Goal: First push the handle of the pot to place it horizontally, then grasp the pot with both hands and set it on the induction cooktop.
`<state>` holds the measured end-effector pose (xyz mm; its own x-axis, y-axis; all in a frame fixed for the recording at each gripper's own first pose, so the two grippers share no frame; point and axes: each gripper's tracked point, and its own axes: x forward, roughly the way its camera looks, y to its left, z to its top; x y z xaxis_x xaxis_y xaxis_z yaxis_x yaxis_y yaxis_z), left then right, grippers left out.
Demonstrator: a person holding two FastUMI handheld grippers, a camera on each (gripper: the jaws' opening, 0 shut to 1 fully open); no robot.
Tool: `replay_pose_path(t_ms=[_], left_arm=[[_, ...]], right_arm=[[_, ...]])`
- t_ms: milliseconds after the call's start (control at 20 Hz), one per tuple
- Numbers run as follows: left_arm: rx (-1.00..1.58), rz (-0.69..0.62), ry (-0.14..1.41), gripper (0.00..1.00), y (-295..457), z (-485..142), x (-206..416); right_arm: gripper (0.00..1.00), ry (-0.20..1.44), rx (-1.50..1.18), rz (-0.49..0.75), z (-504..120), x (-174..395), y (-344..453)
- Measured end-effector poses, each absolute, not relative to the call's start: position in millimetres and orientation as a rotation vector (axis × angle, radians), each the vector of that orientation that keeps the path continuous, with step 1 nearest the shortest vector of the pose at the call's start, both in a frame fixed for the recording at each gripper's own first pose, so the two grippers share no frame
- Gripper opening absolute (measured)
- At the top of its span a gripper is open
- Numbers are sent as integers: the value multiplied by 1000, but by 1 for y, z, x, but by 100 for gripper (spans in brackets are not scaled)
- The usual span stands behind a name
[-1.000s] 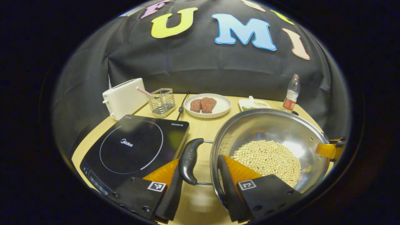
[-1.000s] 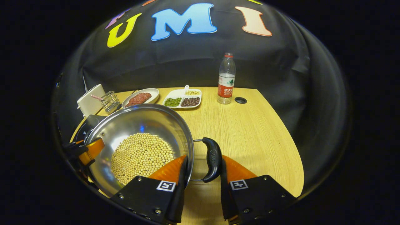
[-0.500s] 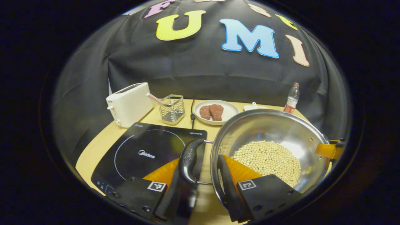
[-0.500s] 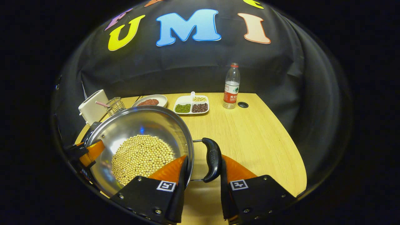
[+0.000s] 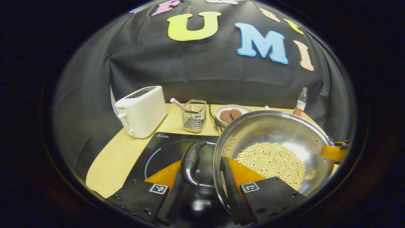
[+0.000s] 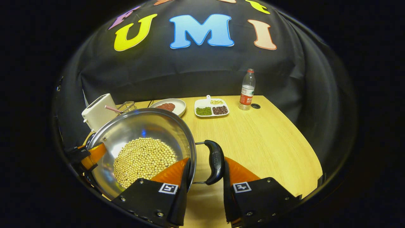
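The pot (image 5: 278,139) you carry is a round, polished steel bowl with a thin rolled rim, its bottom covered by a heap of small pale beans (image 5: 272,161) and its wall throwing back bright glare. On each side a curved, glossy black handle (image 5: 191,163) stands off the rim on two thin wire prongs. Your left claw (image 5: 202,177) has its orange-faced black fingers closed on the pot's left side, one outside that handle and one inside the rim against the steel wall. In the right gripper view your right claw (image 6: 204,172) grips the same way, holding the other handle (image 6: 215,161) and the rim between its fingers. The pot hangs over the right part of the induction cooktop (image 5: 164,150), a flat, glossy black glass slab with a dotted ring; you cannot tell whether it touches. Beyond, on the pale wood-grain surface (image 6: 262,139), stand a smooth white toaster (image 5: 140,110), a wire-mesh basket (image 5: 193,115), a white plate (image 5: 232,112) of reddish-brown patties, a white divided dish (image 6: 211,107) and a clear plastic bottle (image 6: 247,90).
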<state>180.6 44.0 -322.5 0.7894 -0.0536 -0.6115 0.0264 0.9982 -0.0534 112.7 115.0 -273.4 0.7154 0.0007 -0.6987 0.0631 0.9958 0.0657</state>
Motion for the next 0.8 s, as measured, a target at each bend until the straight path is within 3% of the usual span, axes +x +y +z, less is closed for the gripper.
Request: replay_pose_path(t_ms=[150, 250, 350, 400, 450, 500, 550, 800], left_arm=[[-36, -53, 655, 65, 73, -323, 184], [-35, -49, 653, 69, 94, -326, 187], [-36, -39, 659, 65, 113, -329, 189], [-35, -34, 662, 73, 124, -332, 188], [-33, -30, 666, 73, 133, -333, 189], [-32, -26, 671, 65, 141, -336, 189], [-32, -22, 678, 69, 149, -339, 191], [-38, 19, 696, 69, 190, -355, 198]], right_arm=[[48, 772, 93, -47, -270, 110, 143], [48, 774, 95, -46, -270, 112, 162], [48, 781, 98, -39, -272, 113, 181], [48, 785, 99, -34, -275, 114, 188], [48, 790, 99, -29, -277, 115, 196], [48, 795, 97, -25, -277, 117, 206], [48, 799, 95, -22, -277, 118, 215], [48, 820, 89, 19, -286, 131, 254]])
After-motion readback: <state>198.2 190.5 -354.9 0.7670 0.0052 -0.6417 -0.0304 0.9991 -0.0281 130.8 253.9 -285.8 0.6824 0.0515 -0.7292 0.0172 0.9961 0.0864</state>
